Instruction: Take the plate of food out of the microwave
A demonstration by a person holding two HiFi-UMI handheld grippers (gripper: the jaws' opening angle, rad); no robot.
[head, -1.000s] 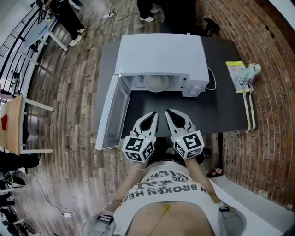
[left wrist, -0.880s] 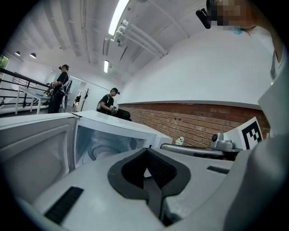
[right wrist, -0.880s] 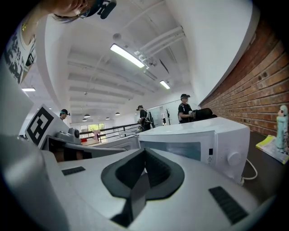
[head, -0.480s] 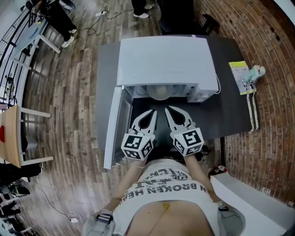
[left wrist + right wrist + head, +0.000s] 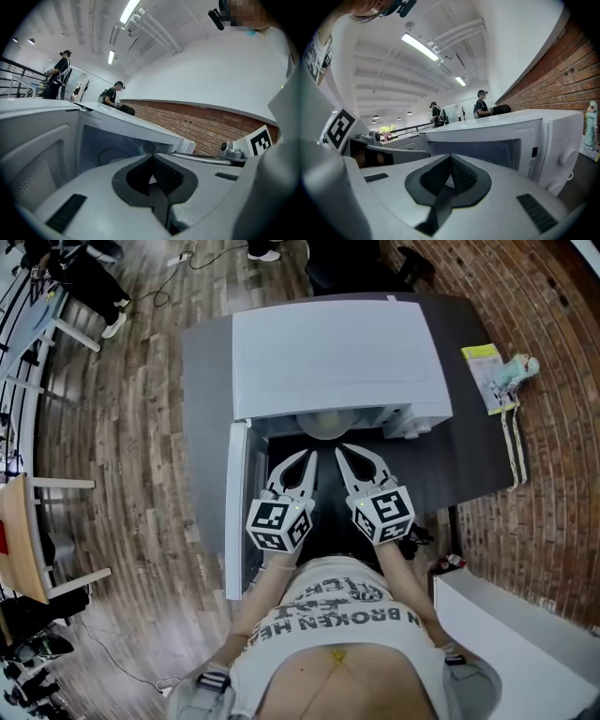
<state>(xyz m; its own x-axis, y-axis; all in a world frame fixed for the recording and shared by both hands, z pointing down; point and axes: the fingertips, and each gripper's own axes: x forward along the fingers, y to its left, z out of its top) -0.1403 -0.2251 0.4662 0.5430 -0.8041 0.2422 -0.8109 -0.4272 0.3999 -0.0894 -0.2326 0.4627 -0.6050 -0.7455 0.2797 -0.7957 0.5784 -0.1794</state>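
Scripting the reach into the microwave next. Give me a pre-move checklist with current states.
1. Microwave door open: ok.
2. Plate in sight inside: ok, only its front edge shows.
3. Left gripper open for the grab: not ok, shut and empty.
4. Right gripper open for the grab: not ok, shut and empty.
5. Food steady on the plate: cannot tell, hidden under the microwave's top.

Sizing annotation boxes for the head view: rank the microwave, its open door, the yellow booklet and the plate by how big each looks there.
1. microwave
2. open door
3. booklet and plate: not ranked. Their visible parts look alike, since the microwave's top hides most of the plate.
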